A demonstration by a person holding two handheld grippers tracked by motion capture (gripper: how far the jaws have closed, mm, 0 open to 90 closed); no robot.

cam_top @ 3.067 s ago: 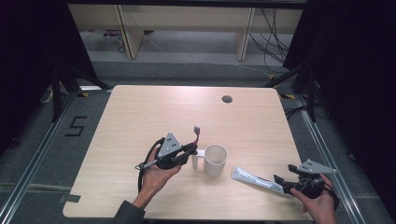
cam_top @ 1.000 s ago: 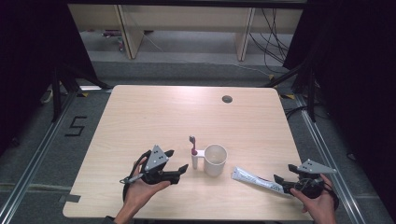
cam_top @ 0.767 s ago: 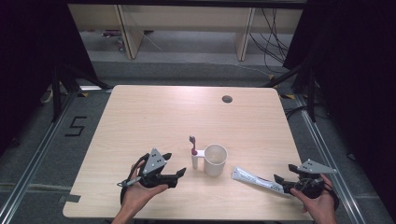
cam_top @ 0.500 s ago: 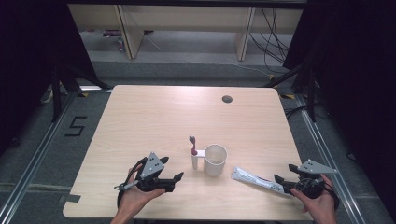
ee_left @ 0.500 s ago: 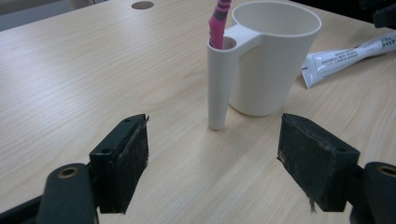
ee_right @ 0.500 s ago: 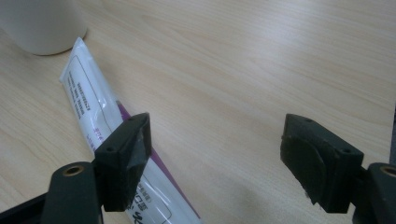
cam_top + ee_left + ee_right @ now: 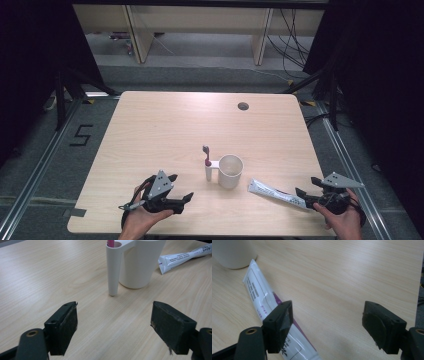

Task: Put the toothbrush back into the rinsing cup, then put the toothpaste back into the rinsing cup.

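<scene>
Since a toothbrush point(image 7: 206, 152) has been stood head-up in the narrow side holder of the white cup point(image 7: 230, 171) at the middle of the table point(image 7: 165, 125), the work in hand is judged to be the tidying of wash things around that cup. The left gripper point(image 7: 177, 192) is held low at about seven o'clock from the cup, its jaws spread wide with nothing between them; in the left gripper view the holder point(image 7: 112, 267) is seen straight ahead, with bare wood between it and the jaws. The toothpaste tube point(image 7: 276, 193) is laid flat at roughly four o'clock from the cup, one end near the cup's base and the other running under the right gripper point(image 7: 306, 195). That gripper's jaws are also parted and empty, and the tube point(image 7: 269, 315) is seen passing beneath the left-hand jaw rather than between the two, so a small sideways correction would probably be needed before it could be closed on.
</scene>
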